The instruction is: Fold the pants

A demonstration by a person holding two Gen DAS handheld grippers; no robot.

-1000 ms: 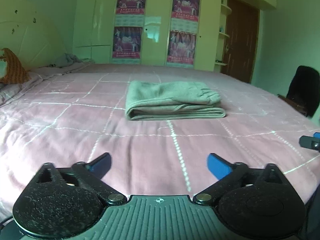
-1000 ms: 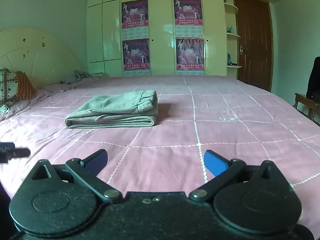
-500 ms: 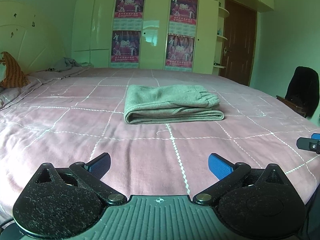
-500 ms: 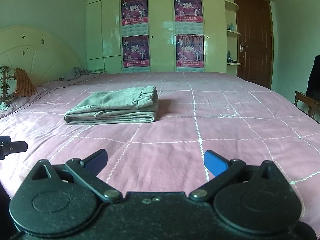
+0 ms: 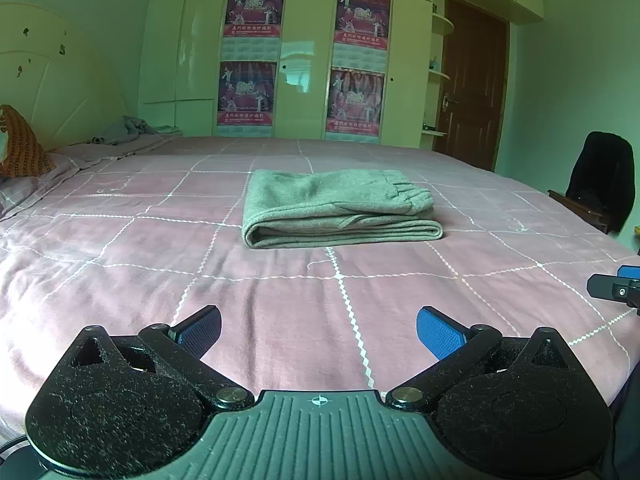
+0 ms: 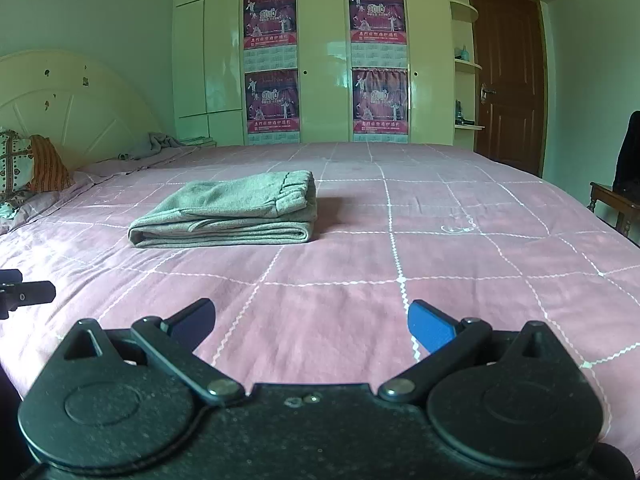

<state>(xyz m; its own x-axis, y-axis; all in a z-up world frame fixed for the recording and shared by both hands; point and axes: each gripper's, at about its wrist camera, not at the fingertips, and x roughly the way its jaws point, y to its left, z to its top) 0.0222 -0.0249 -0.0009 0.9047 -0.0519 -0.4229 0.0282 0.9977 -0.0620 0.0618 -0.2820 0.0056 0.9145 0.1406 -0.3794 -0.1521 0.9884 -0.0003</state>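
Observation:
Grey-green pants [image 5: 336, 208] lie folded in a flat stack on the pink checked bed [image 5: 160, 280], with the waistband on top at the right. They also show in the right wrist view [image 6: 232, 212], to the left of centre. My left gripper [image 5: 319, 330] is open and empty, well short of the pants near the bed's front edge. My right gripper [image 6: 311, 326] is open and empty too, to the right of the pants and just as far back. Each gripper's tip shows at the edge of the other's view.
A wardrobe with posters [image 5: 304, 68] stands behind the bed. A brown door [image 5: 468, 88] is at the back right. A chair with a dark garment [image 5: 600, 184] stands right of the bed. Pillows [image 6: 28, 164] and a headboard [image 6: 68, 104] are at the left.
Both grippers have tilted up and drawn slightly back, so the pants sit lower in the views. The pants have not moved. Both grippers stay open.

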